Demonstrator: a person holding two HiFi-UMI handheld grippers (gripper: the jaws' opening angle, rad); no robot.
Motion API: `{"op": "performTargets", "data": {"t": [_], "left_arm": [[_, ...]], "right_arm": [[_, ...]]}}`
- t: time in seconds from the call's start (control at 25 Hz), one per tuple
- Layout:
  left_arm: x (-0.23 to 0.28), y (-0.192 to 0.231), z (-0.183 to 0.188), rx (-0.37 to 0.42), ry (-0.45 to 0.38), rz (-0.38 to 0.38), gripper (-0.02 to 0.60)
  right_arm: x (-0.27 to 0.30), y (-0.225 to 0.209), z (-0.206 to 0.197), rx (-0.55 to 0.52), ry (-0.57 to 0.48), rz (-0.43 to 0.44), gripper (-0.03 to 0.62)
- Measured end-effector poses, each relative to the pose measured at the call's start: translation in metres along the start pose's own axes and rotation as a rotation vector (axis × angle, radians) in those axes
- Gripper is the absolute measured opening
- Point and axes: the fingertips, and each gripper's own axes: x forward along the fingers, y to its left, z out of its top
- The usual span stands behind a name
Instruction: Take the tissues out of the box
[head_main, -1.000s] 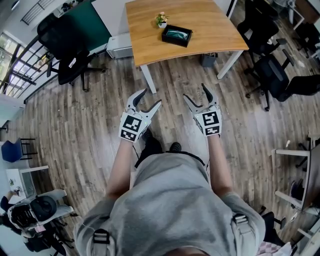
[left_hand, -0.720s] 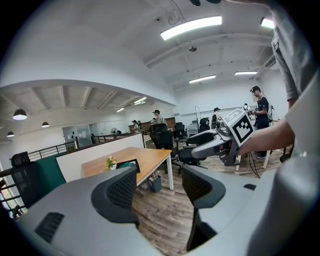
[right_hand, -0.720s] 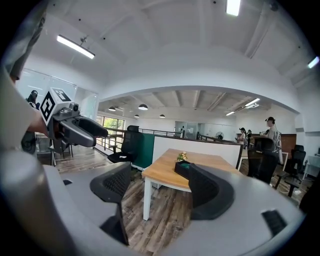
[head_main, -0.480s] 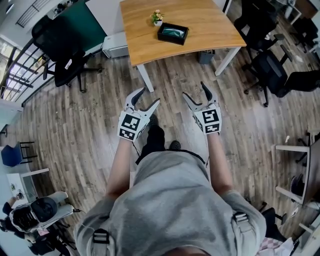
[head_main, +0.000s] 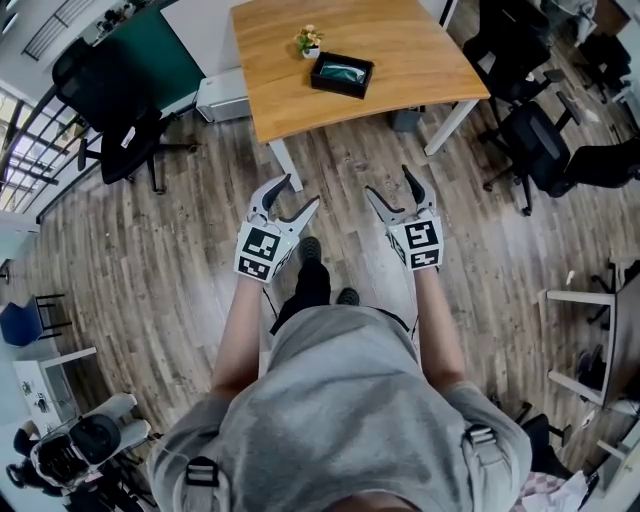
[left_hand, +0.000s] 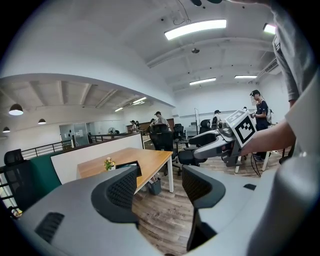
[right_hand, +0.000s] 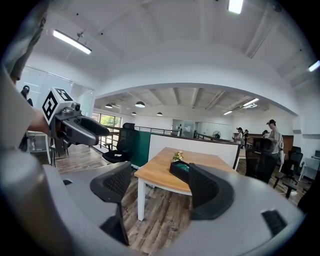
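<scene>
A black tissue box (head_main: 341, 75) with a greenish top lies on the wooden table (head_main: 400, 50), far ahead of both grippers. In the right gripper view the tissue box (right_hand: 179, 171) shows partly behind the right jaw. In the left gripper view only its dark edge (left_hand: 131, 164) peeks over the left jaw. My left gripper (head_main: 297, 196) is open and holds nothing. My right gripper (head_main: 391, 184) is open too, also with nothing in it. Both hang over the wood floor, well short of the table.
A small potted flower (head_main: 308, 41) stands beside the box. Black office chairs (head_main: 115, 120) sit to the left and more chairs (head_main: 545, 140) to the right of the table. A white unit (head_main: 222, 95) rests by the table's left leg. People stand far off.
The table and box have slid slightly left and up in the head view as the person steps forward. Both grippers keep their pose, open.
</scene>
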Motion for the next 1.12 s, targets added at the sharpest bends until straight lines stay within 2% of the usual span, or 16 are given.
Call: {"op": "performTargets", "data": {"t": [0.6,1.12], "left_arm": [[0.075,0.082,-0.002,-0.017,0.026,-0.083,0.285],[0.127,0.145,-0.005,0.017,0.043,-0.193,0.285]], "right_arm": [[0.092,-0.038,0.001,0.031,0.065,-0.047,0.353],[0.152,-0.063,0.003,0.073,0.104,-0.143,0.342]]}}
